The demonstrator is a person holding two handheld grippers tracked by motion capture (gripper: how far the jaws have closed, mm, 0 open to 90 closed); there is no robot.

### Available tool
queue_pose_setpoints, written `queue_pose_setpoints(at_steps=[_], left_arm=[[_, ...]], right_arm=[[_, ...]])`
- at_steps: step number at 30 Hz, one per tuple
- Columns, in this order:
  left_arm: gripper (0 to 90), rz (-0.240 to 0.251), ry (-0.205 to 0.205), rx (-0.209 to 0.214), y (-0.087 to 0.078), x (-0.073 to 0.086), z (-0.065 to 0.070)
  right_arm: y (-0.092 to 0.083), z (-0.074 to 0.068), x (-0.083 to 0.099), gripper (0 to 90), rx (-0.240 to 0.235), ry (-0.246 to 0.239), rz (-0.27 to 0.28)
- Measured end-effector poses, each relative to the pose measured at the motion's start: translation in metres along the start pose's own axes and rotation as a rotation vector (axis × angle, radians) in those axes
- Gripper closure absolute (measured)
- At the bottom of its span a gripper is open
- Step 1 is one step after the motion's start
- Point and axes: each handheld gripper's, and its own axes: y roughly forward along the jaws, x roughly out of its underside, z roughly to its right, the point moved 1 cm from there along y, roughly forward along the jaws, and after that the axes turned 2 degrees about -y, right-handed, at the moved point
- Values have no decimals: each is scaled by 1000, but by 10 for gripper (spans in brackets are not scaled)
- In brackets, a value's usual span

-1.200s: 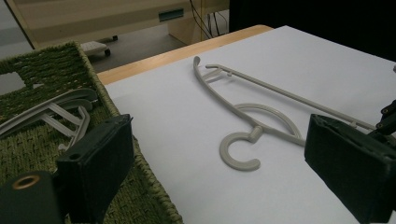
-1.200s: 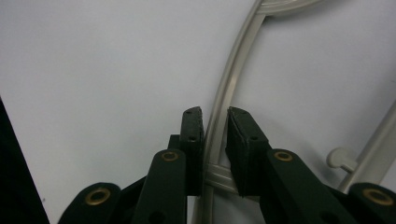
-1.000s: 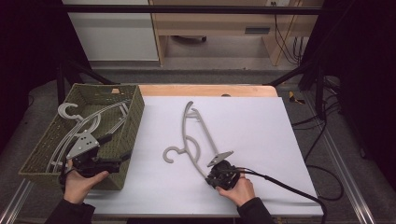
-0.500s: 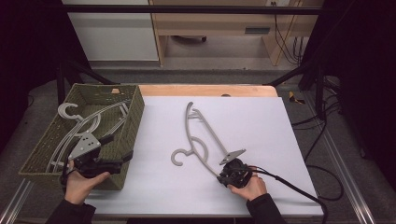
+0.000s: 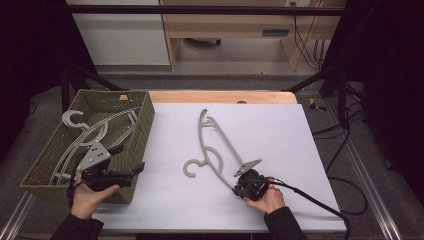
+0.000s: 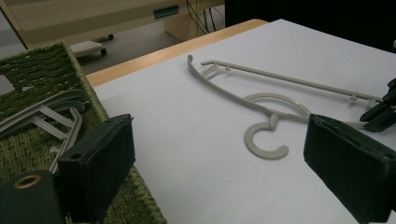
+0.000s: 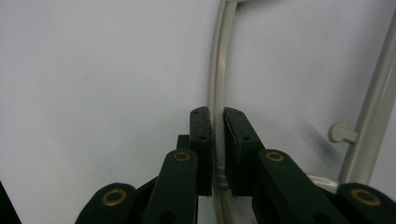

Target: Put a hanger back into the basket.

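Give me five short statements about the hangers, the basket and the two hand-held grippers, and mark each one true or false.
1. The right hand-held gripper is closed on an arm of the grey hanger on the white table. True.
2. The left hand-held gripper has its jaws wide apart. True.
3. The green woven basket is empty. False: it holds several grey hangers.
4. The basket stands at the table's right edge. False: it stands at the left.
5. The left hand-held gripper holds a hanger. False: nothing lies between its jaws.
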Motion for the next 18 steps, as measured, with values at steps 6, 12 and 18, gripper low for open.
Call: queue_pose_setpoints(at_steps=[6,12,18], left_arm=[[86,-1,5,-1,0,0,0],[86,-11,26,-4,1,0,2],[88,-9,36,-2,1,-2,2]], right_arm=[[-12,4,-3,827,-48,14,72],[-32,5,-4,828,-81,3,131],[-51,8,-5,828,-103,-6,190]])
